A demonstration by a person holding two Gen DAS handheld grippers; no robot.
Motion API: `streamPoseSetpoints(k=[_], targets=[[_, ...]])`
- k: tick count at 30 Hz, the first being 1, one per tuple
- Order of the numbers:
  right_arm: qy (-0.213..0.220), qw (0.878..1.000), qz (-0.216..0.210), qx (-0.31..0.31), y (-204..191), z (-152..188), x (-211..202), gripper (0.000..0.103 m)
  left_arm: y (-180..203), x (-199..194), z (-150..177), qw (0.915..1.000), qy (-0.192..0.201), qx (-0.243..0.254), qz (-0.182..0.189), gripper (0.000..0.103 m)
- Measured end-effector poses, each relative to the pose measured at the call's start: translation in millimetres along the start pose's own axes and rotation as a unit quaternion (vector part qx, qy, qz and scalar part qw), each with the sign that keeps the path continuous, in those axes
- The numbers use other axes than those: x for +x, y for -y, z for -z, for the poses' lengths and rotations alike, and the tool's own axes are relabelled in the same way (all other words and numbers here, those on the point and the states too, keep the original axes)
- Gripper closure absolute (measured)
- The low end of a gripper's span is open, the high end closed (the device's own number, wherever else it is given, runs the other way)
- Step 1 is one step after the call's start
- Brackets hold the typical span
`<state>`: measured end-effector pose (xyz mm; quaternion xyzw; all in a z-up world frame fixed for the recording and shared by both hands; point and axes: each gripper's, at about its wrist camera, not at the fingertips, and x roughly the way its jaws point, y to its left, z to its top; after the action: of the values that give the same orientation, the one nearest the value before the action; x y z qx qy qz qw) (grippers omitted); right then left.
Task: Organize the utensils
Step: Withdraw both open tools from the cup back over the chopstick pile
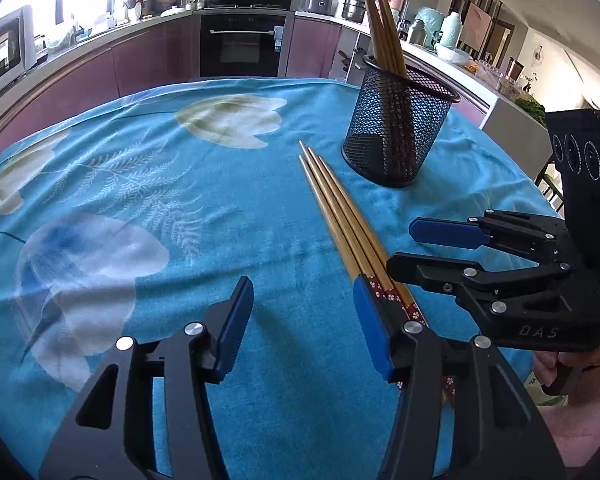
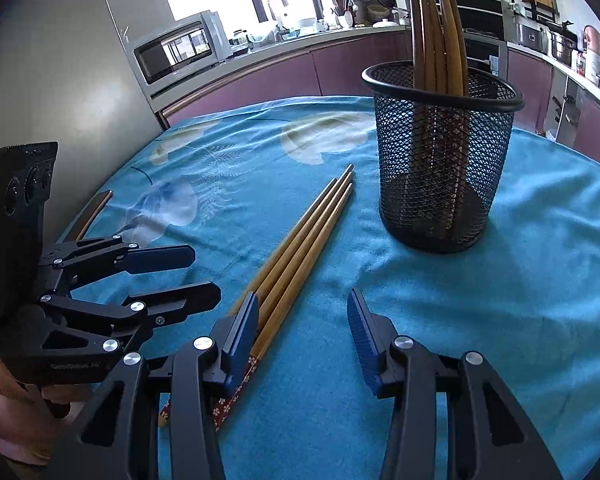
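Three wooden chopsticks [image 1: 340, 208] with red flowered ends lie side by side on the blue tablecloth; they also show in the right wrist view [image 2: 300, 240]. A black mesh cup [image 1: 396, 128] stands upright behind them with several chopsticks [image 1: 384, 20] in it, and shows in the right wrist view [image 2: 440, 156]. My left gripper [image 1: 304, 320] is open and empty, its right finger beside the chopsticks' red ends. My right gripper [image 2: 304, 332] is open and empty, its left finger over the chopsticks' handle ends. Each gripper shows in the other's view, the right [image 1: 412, 248] and the left [image 2: 196, 276].
The table is round with a blue flowered cloth [image 1: 140, 200]. A kitchen counter with an oven [image 1: 242, 44] and a microwave [image 2: 176, 48] runs behind it. A chair back [image 2: 88, 216] shows at the table's left edge.
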<state>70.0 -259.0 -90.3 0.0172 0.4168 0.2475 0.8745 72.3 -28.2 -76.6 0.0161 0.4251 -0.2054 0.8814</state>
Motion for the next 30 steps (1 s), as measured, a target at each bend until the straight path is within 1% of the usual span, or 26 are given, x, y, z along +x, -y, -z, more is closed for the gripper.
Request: streamPoseSetpoints(k=[6, 14, 26, 30], targets=[[-0.005, 1.000, 0.018, -0.011, -5, -1, 5, 0.063, -2, -1, 1, 1.0000, 0.000, -0.002, 0.000, 0.051], [-0.012, 1.000, 0.020, -0.005, 1, -1, 3, 0.070, 3, 3, -1, 0.9999, -0.002, 0.008, 0.009, 0.051], [-0.014, 1.000, 0.009, 0.007, 8, -1, 0, 0.071, 13, 16, -8, 0.9995, -0.010, 0.029, 0.005, 0.049], [-0.013, 1.000, 0.010, 0.005, 8, -1, 0, 0.071, 15, 18, -11, 0.9994, -0.012, 0.032, -0.004, 0.051]])
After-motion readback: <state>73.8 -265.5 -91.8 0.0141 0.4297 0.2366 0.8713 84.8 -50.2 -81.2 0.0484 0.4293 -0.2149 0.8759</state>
